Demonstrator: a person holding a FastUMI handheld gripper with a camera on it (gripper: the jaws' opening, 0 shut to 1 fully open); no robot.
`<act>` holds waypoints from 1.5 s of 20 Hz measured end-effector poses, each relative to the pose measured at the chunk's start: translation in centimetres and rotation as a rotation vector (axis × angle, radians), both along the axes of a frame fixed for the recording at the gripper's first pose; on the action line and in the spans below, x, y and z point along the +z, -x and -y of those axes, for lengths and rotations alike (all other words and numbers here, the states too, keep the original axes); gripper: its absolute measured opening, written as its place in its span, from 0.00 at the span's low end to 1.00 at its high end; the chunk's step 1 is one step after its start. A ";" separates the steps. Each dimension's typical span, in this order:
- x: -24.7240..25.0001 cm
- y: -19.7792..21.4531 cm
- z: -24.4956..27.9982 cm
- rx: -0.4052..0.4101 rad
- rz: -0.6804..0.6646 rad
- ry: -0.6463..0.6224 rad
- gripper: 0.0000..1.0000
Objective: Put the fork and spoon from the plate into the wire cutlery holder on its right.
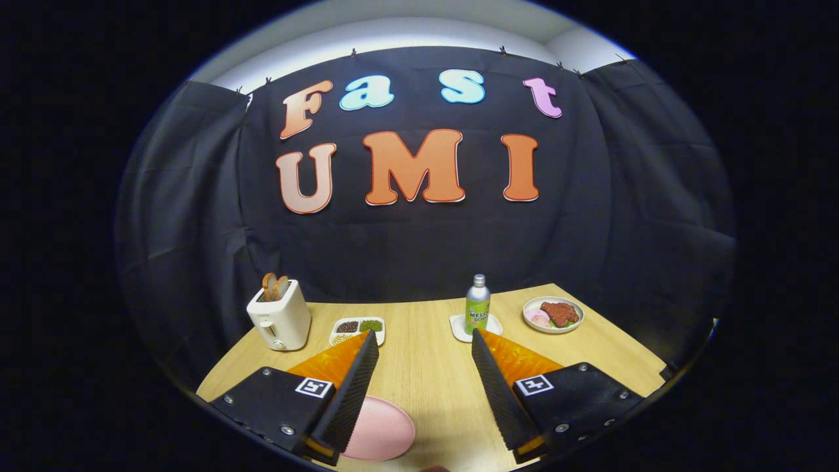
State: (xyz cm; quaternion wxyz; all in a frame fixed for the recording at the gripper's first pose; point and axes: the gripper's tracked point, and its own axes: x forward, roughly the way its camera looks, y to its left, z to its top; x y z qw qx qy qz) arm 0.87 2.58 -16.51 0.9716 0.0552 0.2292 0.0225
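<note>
The table (426, 367) is pale wood with a fine lengthwise grain, and the plate (383, 432) lying on it between the gripper's (425, 344) spread fingers is plain pink. Beyond the fingers a cream toaster (280, 319) holds brown toast (275, 286), a white divided dish (357, 330) carries dark brown, green and pale fillings, and a silver bottle (478, 305) with a green label stands on a white coaster (459, 328). A white bowl (552, 314) beside it holds reddish-brown, pink and green food, and the booth wall (419, 249) is black.
</note>
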 end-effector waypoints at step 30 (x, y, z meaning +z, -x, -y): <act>-22.9 14.5 -14.3 0.251 -0.796 0.135 0.53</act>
